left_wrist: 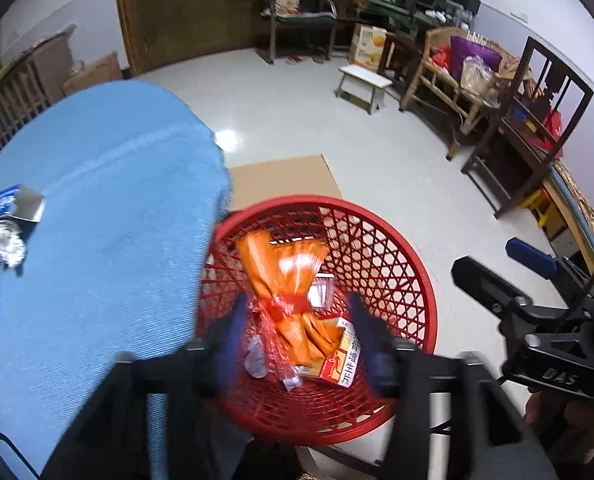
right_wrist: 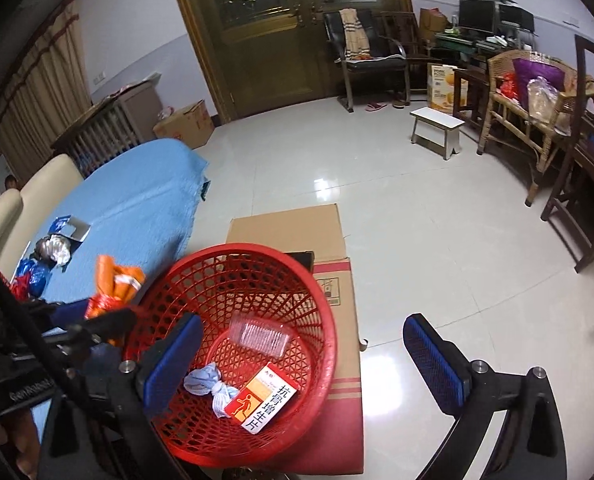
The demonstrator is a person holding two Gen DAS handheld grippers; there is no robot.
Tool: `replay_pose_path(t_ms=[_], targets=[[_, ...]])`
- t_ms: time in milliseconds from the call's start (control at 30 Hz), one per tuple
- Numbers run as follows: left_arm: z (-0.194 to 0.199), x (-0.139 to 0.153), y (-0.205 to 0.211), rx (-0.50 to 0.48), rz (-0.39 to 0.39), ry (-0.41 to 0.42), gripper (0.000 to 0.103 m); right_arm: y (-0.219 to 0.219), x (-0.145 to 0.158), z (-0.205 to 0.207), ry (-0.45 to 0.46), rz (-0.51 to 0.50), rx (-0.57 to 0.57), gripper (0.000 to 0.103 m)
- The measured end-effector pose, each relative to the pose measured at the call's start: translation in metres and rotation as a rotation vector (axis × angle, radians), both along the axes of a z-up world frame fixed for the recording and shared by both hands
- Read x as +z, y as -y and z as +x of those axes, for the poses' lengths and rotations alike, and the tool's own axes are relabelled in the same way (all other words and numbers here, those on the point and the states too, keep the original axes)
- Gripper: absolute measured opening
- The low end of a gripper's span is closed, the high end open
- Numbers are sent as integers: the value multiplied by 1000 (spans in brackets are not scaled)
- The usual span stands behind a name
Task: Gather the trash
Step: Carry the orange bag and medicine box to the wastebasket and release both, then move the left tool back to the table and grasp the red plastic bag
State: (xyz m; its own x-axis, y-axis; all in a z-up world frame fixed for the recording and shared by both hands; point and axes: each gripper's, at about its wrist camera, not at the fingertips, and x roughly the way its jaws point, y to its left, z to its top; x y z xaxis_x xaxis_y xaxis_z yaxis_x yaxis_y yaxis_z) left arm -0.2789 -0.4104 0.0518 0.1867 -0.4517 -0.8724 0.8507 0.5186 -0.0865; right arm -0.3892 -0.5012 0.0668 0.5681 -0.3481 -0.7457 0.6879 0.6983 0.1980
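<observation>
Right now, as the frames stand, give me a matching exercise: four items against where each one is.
Items:
1. orange bag
2. box
3. foil wad
4. cardboard

Places:
a. under the basket
b. on the table
c. between the left gripper's fingers
d. inside the basket

Pairs: 1-c, 2-d, 3-b, 4-a

Orange wrapper (left_wrist: 287, 280), red-tied, held in my left gripper (left_wrist: 297, 336) above the red basket (right_wrist: 321, 320). Inside it: clear tray (right_wrist: 259, 338), blue wad (right_wrist: 207, 382), red-white box (right_wrist: 263, 404).
</observation>
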Motion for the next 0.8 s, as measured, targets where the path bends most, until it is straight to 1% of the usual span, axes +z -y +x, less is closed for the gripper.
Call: replay_pose_path(t_ms=[33, 100, 200, 333, 433, 600, 700, 800], targets=[[0, -1, 1, 3, 9, 8, 77, 1, 0, -1, 2, 1, -5, 102], [2, 1, -5, 2, 3, 9, 77, 3, 2, -4, 7, 0, -14, 102], [9, 12, -21, 33, -34, 7, 77, 4, 4, -5, 12, -3, -24, 102], [24, 28, -58, 108, -74, 43, 77, -1, 4, -1, 10, -1, -11, 101], [38, 32, -89, 182, -85, 46, 77, -10, 1, 8, 2, 3, 18, 101], [55, 24, -153, 341, -85, 58, 77, -35, -2, 33, -13, 8, 88, 101], [62, 13, -185, 406, -80, 36, 77, -56, -2, 51, -24, -1, 144, 101], [67, 6, -215, 465, -74, 37, 77, -78, 1, 69, -30, -14, 199, 101]])
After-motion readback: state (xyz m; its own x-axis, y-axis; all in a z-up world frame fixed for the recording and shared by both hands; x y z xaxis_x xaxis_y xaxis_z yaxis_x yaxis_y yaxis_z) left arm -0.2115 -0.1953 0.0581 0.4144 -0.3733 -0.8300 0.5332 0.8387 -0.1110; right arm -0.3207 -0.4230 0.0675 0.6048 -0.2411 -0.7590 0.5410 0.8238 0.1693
